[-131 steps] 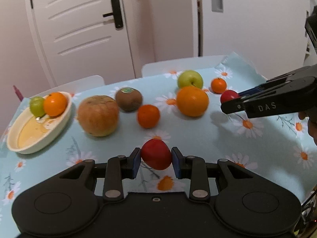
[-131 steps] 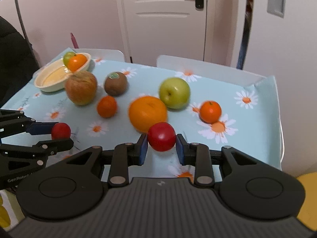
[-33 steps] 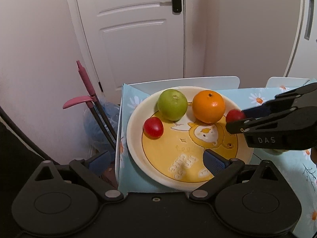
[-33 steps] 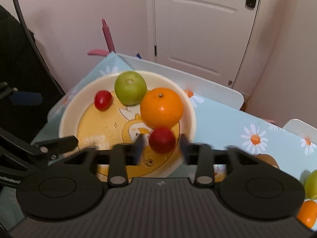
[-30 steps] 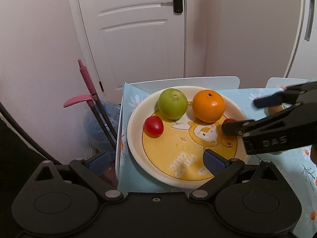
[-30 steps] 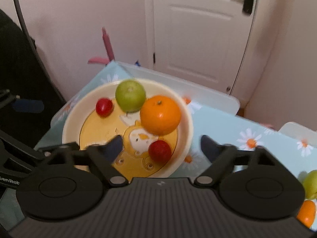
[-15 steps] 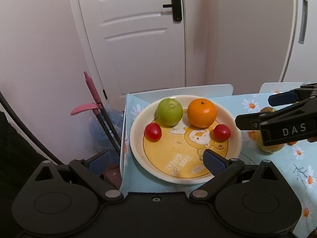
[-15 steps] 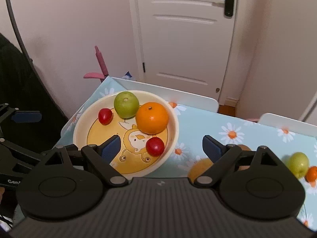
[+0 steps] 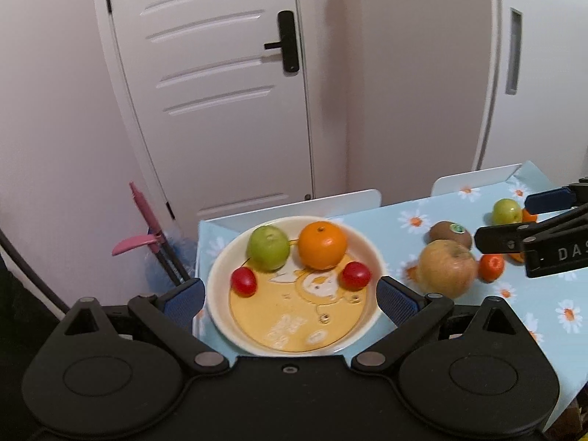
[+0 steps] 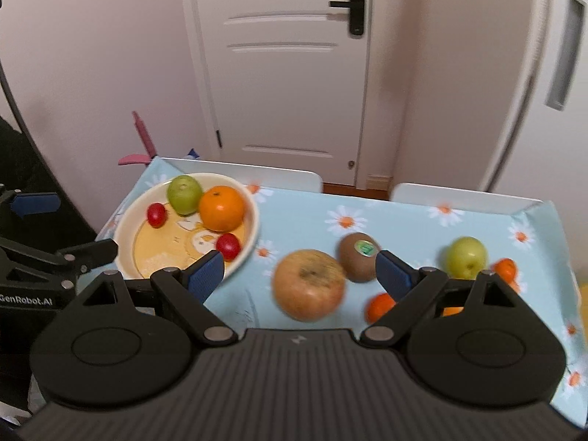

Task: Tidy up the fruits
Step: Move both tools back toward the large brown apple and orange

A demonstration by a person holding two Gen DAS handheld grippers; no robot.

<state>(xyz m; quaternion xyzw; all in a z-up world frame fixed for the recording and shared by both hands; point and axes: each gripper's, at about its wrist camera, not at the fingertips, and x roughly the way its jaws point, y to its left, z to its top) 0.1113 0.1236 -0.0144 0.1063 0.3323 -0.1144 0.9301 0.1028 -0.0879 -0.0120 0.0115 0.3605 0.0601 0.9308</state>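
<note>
Four fruits sit in the plate (image 9: 371, 253) at the table's (image 10: 305, 217) left end (kiwi (image 10: 359, 257) behind the big apple (image 10: 308, 284), further right).

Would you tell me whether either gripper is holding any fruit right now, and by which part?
Nothing is held. The left gripper and the right gripper are both open and empty; both red fruits lie in the plate.

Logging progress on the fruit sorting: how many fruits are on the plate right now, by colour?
Red: 2
Green: 1
Orange: 1
Total: 4 on the plate
</note>
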